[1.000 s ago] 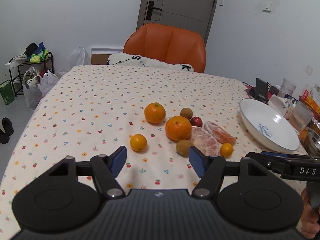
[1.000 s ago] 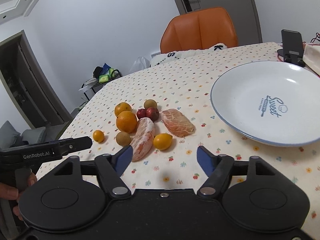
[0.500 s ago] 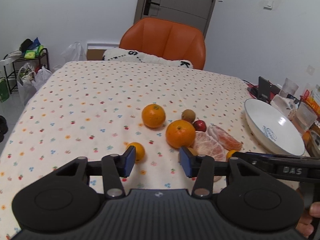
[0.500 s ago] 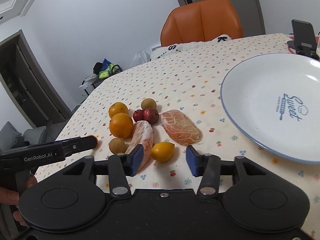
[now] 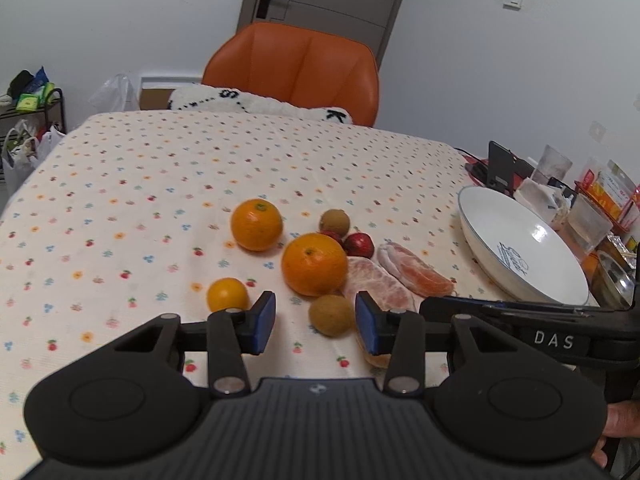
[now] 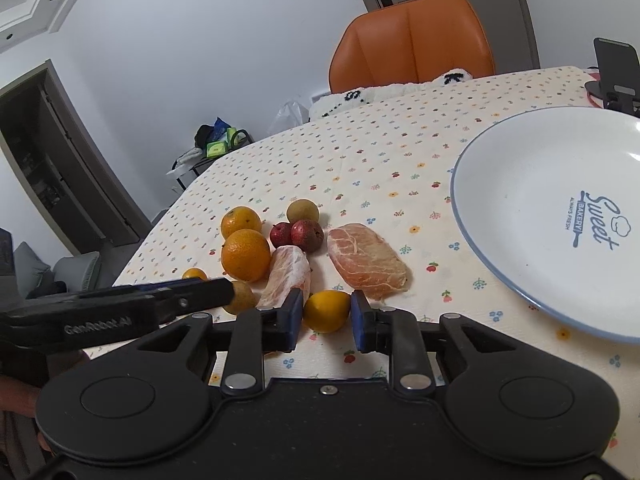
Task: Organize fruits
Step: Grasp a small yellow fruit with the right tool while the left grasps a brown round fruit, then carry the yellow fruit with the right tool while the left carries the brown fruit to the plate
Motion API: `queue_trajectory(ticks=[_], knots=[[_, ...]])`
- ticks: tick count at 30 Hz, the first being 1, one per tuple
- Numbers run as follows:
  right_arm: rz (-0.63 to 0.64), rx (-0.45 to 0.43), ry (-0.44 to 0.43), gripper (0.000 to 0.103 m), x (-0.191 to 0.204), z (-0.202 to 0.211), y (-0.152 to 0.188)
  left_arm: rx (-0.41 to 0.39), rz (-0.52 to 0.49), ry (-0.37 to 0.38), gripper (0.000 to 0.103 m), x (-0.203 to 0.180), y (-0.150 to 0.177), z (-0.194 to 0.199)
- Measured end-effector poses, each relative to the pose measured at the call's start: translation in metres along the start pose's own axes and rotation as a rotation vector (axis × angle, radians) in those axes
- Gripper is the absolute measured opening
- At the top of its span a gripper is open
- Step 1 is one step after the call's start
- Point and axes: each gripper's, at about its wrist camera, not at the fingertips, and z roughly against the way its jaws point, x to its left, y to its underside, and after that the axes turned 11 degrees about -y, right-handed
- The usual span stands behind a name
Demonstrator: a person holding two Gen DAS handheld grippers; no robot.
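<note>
Fruit lies in a cluster on the dotted tablecloth. A brown kiwi (image 5: 331, 314) rests between the fingers of my left gripper (image 5: 315, 322), which is open, with a gap on the kiwi's left side. My right gripper (image 6: 326, 316) is shut on a small yellow citrus (image 6: 326, 311) that sits on the cloth, both pads against it. Two large oranges (image 5: 314, 264), a small orange (image 5: 227, 294), two red fruits (image 6: 306, 234), a second kiwi (image 6: 303, 211) and two peeled pomelo segments (image 6: 366, 260) lie close by. The white plate (image 6: 540, 184) stands to the right, holding nothing.
An orange chair (image 5: 296, 68) with a white cushion stands at the table's far side. A phone stand (image 5: 500, 164), cups and packets crowd the right edge beyond the plate. A rack with bags (image 5: 24, 120) is on the floor at the left.
Both grippers moved forward and down to the fruit and narrowed. The right one closed onto the small yellow citrus; the left one came around the near kiwi.
</note>
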Motion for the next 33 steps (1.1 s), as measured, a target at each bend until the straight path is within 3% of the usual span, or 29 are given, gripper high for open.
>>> queue_trajectory(ticks=[5,8,9,23,33], knots=[[0.002,-0.011,-0.003,0.024,-0.001,0.005,0.0,0.026,-0.013,0.02,0.042,-0.006,0.005,-0.009],[-0.006,-0.027,-0.009,0.024,-0.002,0.011,0.002,0.025,-0.004,0.017,0.026,-0.007,0.005,-0.011],[-0.007,-0.031,-0.01,0.024,-0.003,0.014,0.003,0.032,-0.006,0.011,0.025,-0.008,0.004,-0.011],[0.0,-0.118,-0.025,0.024,0.006,0.056,0.007,-0.023,-0.029,-0.023,0.025,-0.021,0.001,0.029],[0.01,-0.163,-0.003,0.024,0.011,0.079,0.008,-0.079,-0.032,-0.006,0.025,-0.031,-0.002,0.056]])
